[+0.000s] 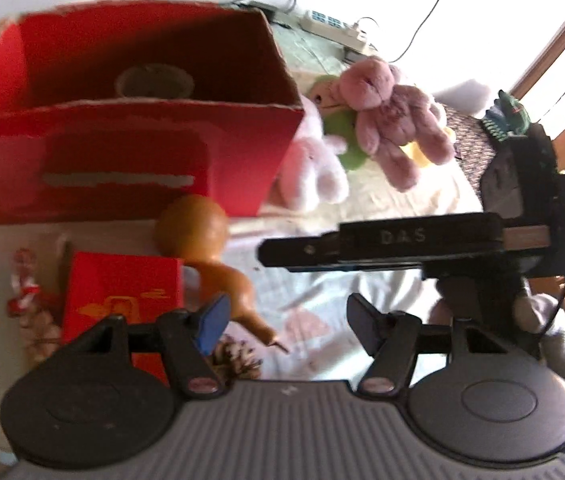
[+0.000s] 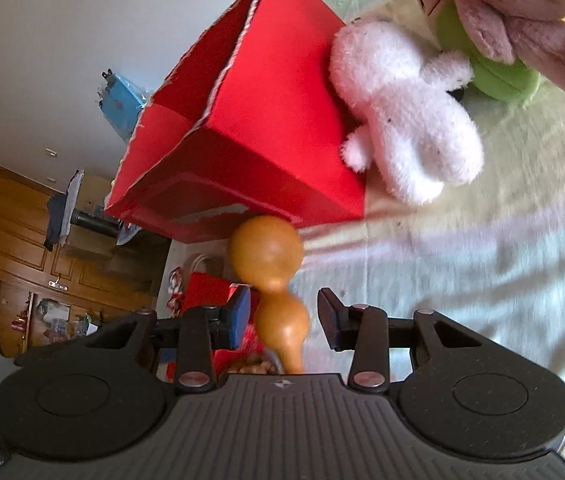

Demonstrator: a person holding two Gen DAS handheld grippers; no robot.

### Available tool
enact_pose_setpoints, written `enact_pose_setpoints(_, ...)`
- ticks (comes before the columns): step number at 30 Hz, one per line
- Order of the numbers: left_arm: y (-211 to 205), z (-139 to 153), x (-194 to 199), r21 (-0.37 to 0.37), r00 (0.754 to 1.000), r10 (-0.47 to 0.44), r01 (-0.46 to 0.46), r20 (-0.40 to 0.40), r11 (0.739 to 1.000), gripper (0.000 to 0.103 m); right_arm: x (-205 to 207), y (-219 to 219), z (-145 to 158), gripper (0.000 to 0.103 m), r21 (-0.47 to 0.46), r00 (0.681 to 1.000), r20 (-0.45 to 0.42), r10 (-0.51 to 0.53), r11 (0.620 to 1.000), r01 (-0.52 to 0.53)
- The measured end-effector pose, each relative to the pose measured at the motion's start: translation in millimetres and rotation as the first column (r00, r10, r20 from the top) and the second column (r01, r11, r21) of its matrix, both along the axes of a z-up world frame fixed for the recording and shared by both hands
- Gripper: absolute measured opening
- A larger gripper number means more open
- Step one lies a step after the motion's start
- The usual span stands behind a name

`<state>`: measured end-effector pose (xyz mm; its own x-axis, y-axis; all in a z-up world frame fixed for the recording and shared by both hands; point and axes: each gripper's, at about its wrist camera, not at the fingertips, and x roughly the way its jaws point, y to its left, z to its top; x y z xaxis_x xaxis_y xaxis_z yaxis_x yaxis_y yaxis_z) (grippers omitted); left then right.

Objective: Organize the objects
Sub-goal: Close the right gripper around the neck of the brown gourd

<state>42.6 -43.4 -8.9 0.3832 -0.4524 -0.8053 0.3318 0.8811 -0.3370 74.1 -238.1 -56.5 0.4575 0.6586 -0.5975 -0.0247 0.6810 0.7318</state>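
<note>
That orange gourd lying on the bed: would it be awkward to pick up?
Probably. The gourd looks smooth and glossy, so pads may slip. Its two round bulbs suggest it would roll if nudged. It seems hard-shelled, likely light, and the narrow waist offers the likeliest hold.

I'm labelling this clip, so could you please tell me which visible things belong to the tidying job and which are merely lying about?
Job:
- large open red cardboard box
- orange-brown wooden gourd, between the right gripper jaws
- white plush toy
- dusty-pink plush bear
- small red carton

Lying about:
- white power strip
- pale patterned bedsheet
</note>
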Motion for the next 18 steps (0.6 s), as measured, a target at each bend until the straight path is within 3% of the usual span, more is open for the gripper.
enact_pose_setpoints(6,-8,-18,17,0.068,0.999,0.028,-0.026,-0.033,0.997,0.067,11,-10,-10,0.041,0.086,0.999,-0.046,0.022,0.996,-0.018)
enact_pose_setpoints(13,-14,-38,38,0.119,0.997,0.045,-0.037,-0.067,0.992,0.067,17,4,-15,0.041,0.059,0.995,-0.043,0.086,0.995,-0.083)
enact_pose_setpoints(18,-19,-41,46,0.136,0.999,0.024,-0.018,-0.049,0.990,0.073,31,15,-22,0.041,0.054,0.992,-0.051,0.114,0.992,-0.112)
